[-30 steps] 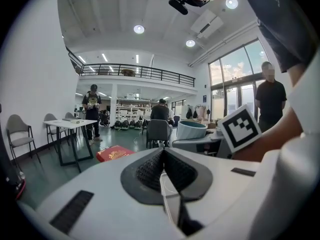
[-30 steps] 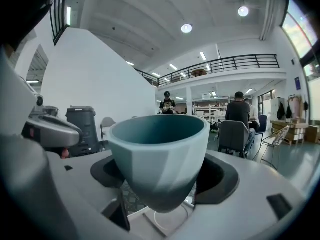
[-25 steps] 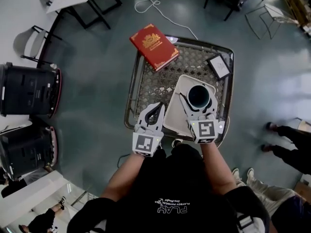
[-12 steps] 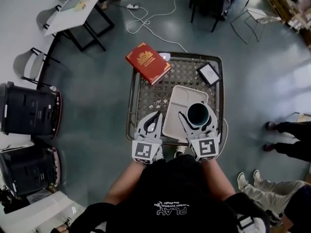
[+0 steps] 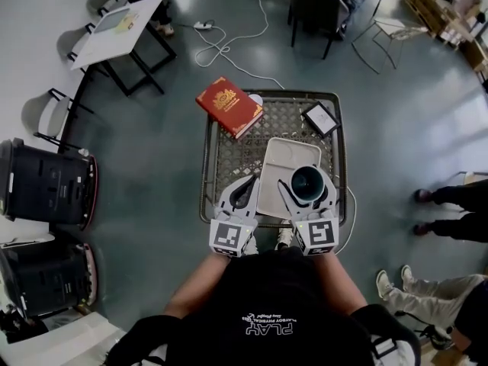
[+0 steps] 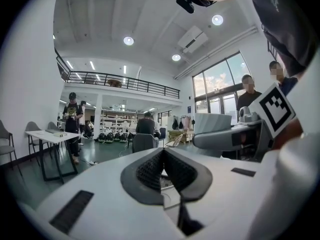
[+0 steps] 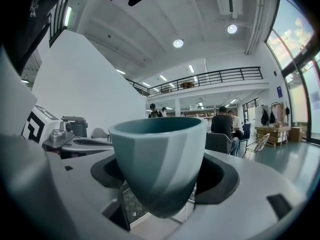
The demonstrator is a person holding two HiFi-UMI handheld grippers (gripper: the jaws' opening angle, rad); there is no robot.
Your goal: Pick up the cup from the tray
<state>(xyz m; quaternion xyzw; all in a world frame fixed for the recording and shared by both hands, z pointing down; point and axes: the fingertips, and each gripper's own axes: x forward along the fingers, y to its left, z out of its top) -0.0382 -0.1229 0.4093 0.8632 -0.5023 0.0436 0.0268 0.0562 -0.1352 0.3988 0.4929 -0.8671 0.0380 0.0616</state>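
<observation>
Teal cup (image 7: 157, 159) is clamped between the jaws of the right hand-held gripper (image 5: 307, 187), over the near right part of the white tray (image 5: 280, 158) on the wire-mesh tabletop (image 5: 226, 157). Just left of the tray, the left hand-held gripper (image 5: 245, 191) has its jaws pressed together on nothing. A red book (image 5: 229, 107) lies at the tabletop's far left corner.

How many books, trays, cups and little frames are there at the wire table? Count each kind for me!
Book: 1
Tray: 1
Cup, held in the right gripper: 1
Frame: 1
Total: 4
</observation>
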